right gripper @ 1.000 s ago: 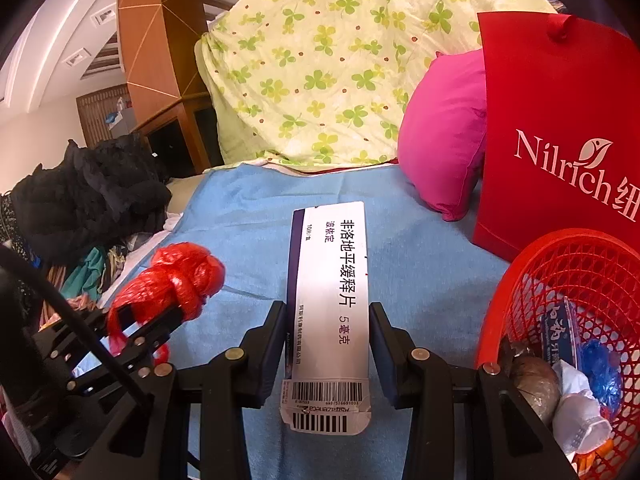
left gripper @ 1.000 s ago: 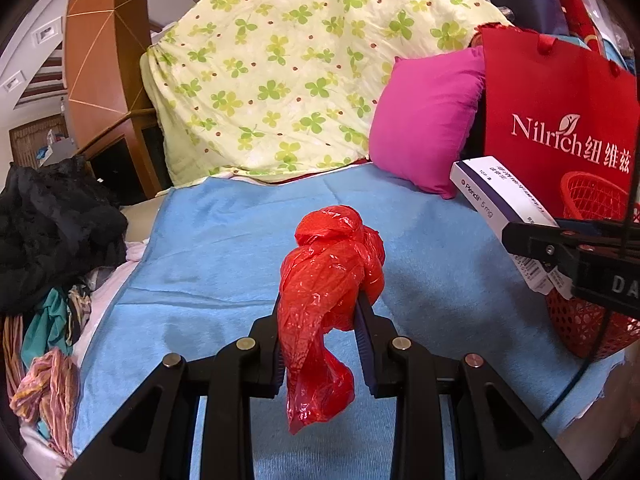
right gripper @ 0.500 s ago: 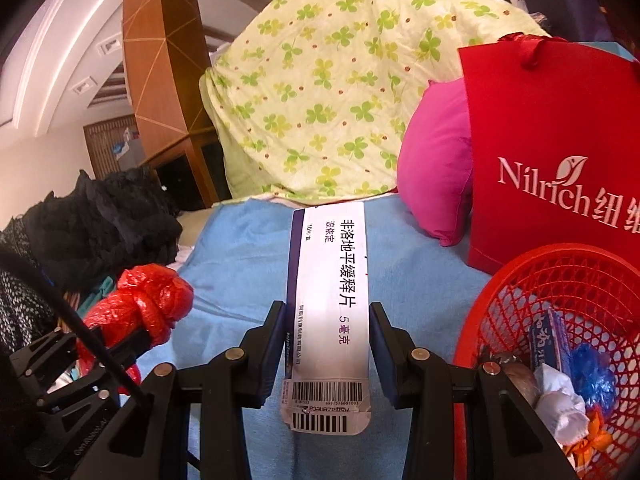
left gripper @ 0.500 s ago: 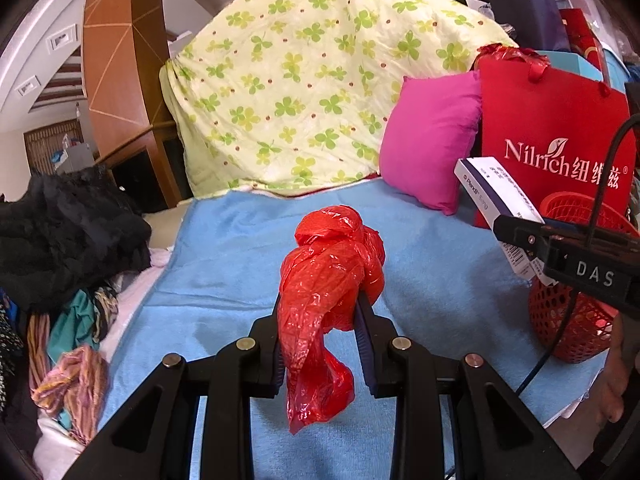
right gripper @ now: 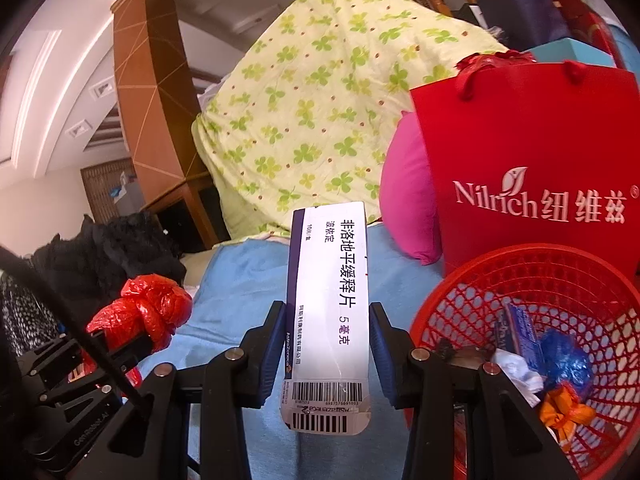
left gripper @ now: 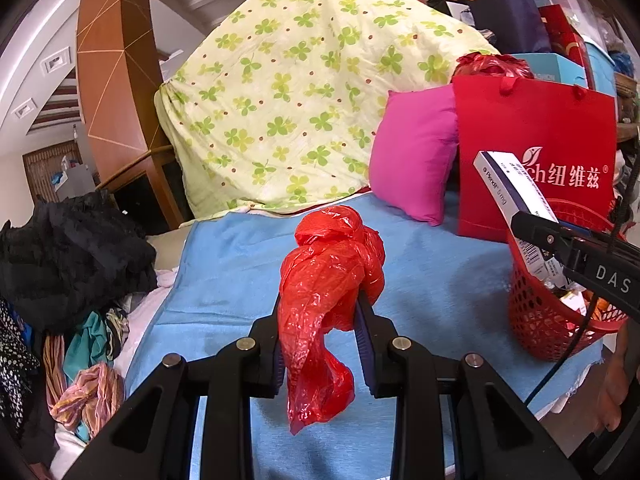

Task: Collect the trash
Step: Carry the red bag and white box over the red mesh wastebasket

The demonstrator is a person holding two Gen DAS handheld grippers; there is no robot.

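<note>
My left gripper [left gripper: 320, 312] is shut on a crumpled red plastic bag [left gripper: 328, 288] and holds it above the blue towel [left gripper: 432, 272]. My right gripper [right gripper: 326, 320] is shut on a white medicine box [right gripper: 330, 304] with a barcode end, held up just left of the red mesh basket [right gripper: 520, 276]. The basket holds several scraps of trash. In the left wrist view the box [left gripper: 508, 184] and the right gripper stand over the basket [left gripper: 548, 320] at the right. In the right wrist view the red bag [right gripper: 148, 312] shows at lower left.
A red Nilrich paper bag [right gripper: 532, 168] and a pink pillow [left gripper: 412, 160] stand behind the basket. A clover-print quilt [left gripper: 296, 92] is heaped at the back. Dark clothes [left gripper: 68, 256] pile up at the left, off the towel's edge.
Both grippers have risen and drawn back, still holding their items. The basket now sits lower and nearer in the right wrist view.
</note>
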